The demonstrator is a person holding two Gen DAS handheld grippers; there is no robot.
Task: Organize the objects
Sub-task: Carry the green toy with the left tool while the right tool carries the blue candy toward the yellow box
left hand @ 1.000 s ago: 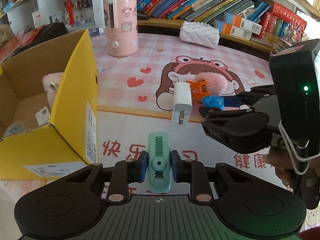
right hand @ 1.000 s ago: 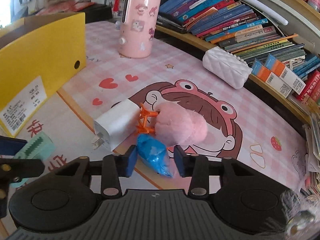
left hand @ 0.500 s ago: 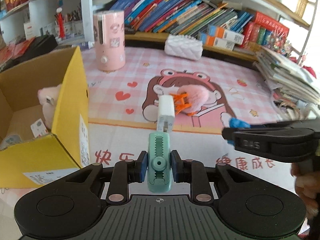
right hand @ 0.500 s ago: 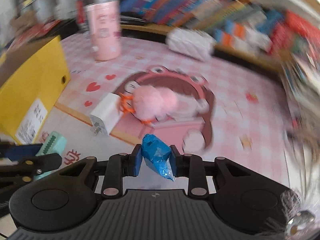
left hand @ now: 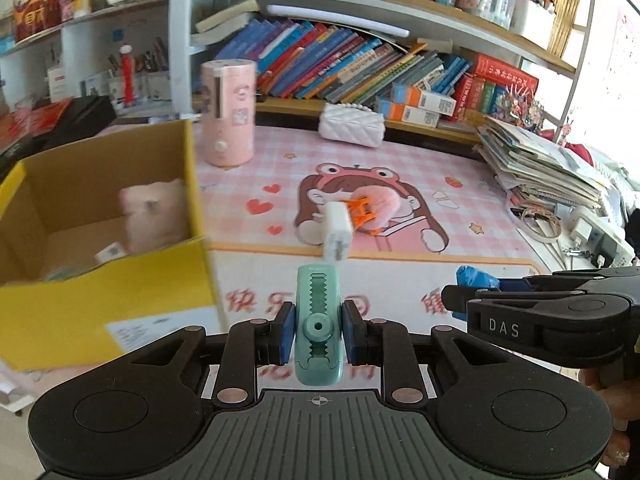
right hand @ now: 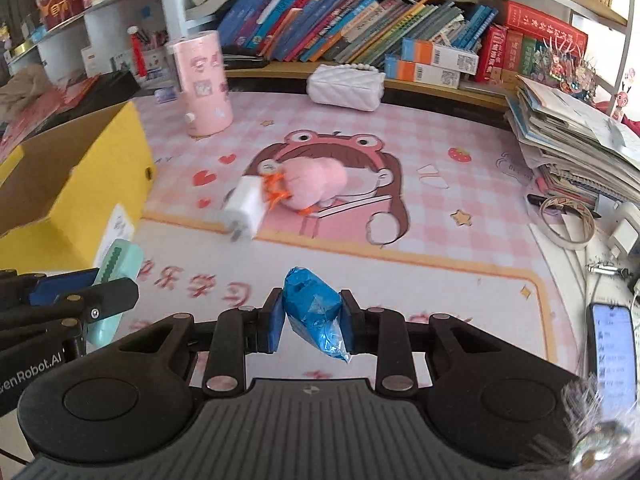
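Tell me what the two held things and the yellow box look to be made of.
Green clip in the left claw: hard plastic, matte, with moulded teeth down its middle. Blue packet in the right claw: thin plastic film or foil, glossy and crinkled, with a twisted tail. Yellow box: cardboard, likely corrugated; plain brown inside, printed yellow outside, with a paper label.

The right claw (right hand: 312, 322) grips a blue wrapped packet (right hand: 314, 312) above the pink mat (right hand: 460, 216).
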